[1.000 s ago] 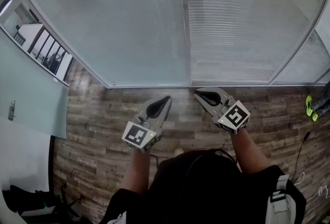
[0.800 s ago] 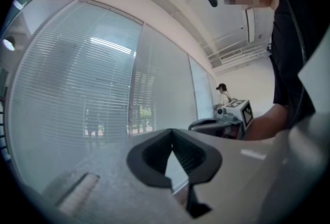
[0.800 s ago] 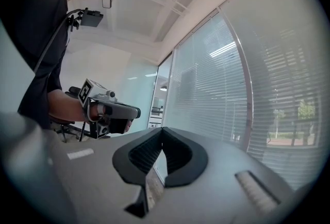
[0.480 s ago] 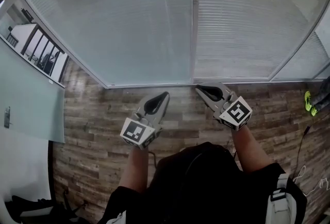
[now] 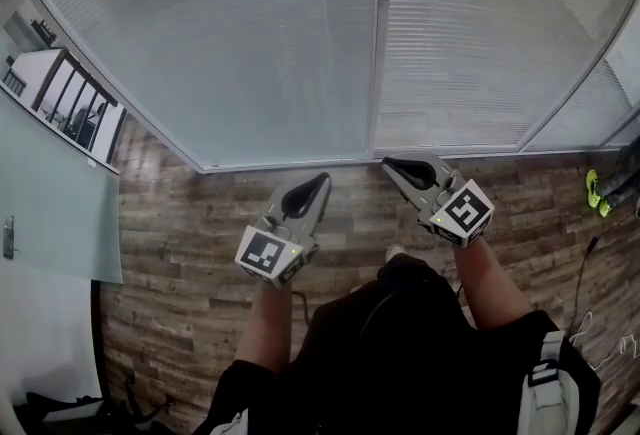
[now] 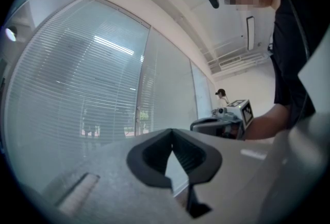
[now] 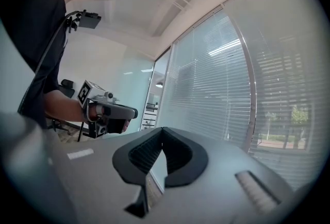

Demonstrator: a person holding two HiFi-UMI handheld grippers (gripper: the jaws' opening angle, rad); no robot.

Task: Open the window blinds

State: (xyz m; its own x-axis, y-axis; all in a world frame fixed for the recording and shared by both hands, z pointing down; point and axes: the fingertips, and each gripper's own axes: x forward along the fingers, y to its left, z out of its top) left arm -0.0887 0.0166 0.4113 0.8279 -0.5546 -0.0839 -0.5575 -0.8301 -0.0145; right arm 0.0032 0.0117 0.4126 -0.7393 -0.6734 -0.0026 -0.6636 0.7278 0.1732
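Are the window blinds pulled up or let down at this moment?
Let down. The slats of the window blinds cover both glass panels down to the wooden floor.

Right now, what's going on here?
A person stands facing a window, a gripper in each hand. The left gripper and right gripper are both shut and empty, pointing at the blinds. The blinds hang down over the glass, and neither gripper touches them. The opening has not begun.
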